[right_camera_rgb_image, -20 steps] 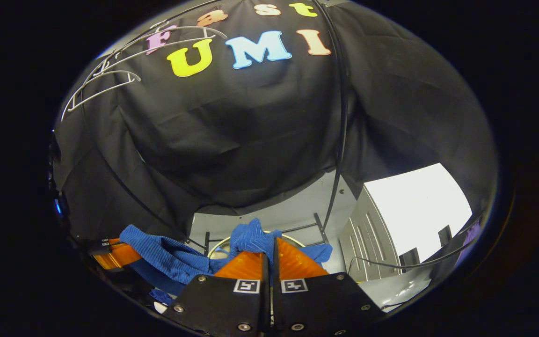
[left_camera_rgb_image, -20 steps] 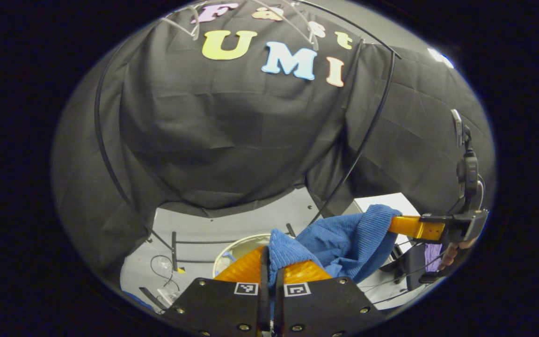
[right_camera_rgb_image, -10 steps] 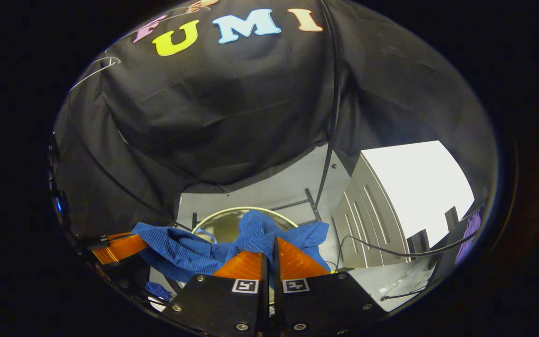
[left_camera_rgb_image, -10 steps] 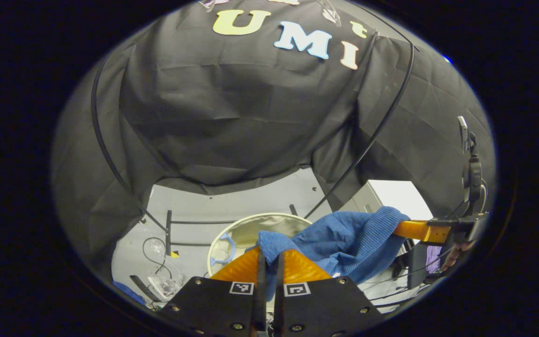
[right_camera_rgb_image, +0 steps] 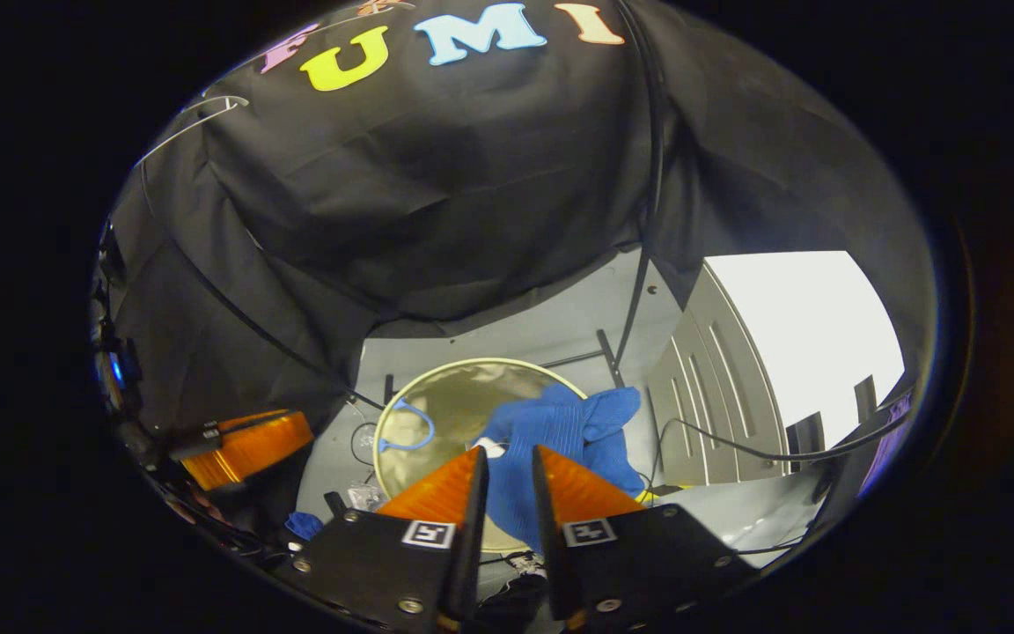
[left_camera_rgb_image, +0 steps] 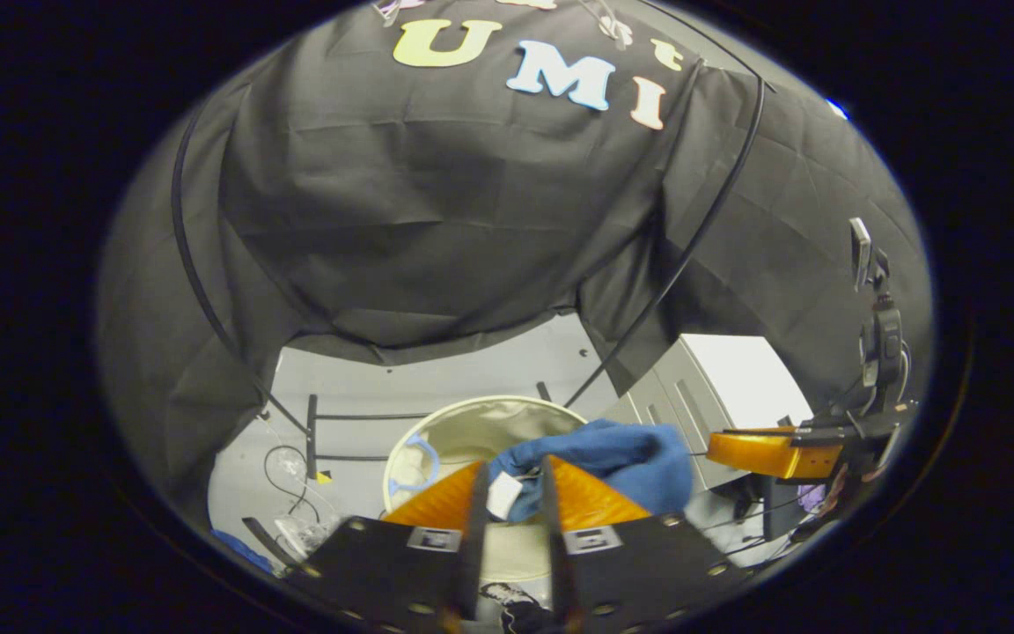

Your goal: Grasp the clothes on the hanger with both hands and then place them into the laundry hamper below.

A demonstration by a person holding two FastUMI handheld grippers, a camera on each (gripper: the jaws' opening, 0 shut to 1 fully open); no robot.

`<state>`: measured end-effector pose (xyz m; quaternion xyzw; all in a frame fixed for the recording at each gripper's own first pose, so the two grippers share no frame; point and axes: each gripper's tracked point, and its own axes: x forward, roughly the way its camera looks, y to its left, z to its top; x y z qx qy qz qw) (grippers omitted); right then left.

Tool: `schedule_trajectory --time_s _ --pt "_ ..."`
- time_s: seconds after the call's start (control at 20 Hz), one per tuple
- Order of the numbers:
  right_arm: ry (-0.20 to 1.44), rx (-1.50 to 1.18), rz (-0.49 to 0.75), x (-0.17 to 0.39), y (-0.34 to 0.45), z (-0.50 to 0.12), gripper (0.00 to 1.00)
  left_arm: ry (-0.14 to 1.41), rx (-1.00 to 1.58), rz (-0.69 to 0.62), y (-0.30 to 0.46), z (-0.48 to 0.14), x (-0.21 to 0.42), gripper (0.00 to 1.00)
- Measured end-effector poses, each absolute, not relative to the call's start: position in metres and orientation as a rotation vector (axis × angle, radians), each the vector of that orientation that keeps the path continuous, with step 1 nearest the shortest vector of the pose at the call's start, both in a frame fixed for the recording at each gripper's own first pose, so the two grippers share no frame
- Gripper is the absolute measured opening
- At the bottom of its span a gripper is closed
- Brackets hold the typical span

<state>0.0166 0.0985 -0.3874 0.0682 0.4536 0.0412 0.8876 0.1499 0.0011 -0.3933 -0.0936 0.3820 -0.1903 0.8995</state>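
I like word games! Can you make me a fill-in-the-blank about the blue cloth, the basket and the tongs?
1. The cloth is coloured ____.
2. The rim of the hamper has a ____ shape.
3. Both the left tongs and the right tongs stand ____, with a gap between the fingers.
4. The small loop handle inside the hamper is coloured ____.

Missing words: blue; round; open; blue

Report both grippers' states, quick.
Left gripper: open, holding nothing; blue garment beyond its fingers.
Right gripper: open, holding nothing; the garment at the hamper rim.
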Motion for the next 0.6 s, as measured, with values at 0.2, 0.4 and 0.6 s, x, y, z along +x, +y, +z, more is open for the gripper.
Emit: schedule_trajectory --time_s 0.2,0.4,0.6 --pt "0.887 0.122 0.099 0.013 0.093 -0.347 0.97 0.784 -0.173 -0.330 0.017 -0.382 0.112 0.94" --pt "0.769 0.131 0.072 0.006 0.067 -0.286 0.96 0.755 -0.162 -0.305 0.019 -0.340 0.082 0.95" --pt "0.607 0.136 0.032 0.001 0.018 -0.213 0.96 0.666 -0.134 -0.278 0.010 -0.272 0.073 0.95"
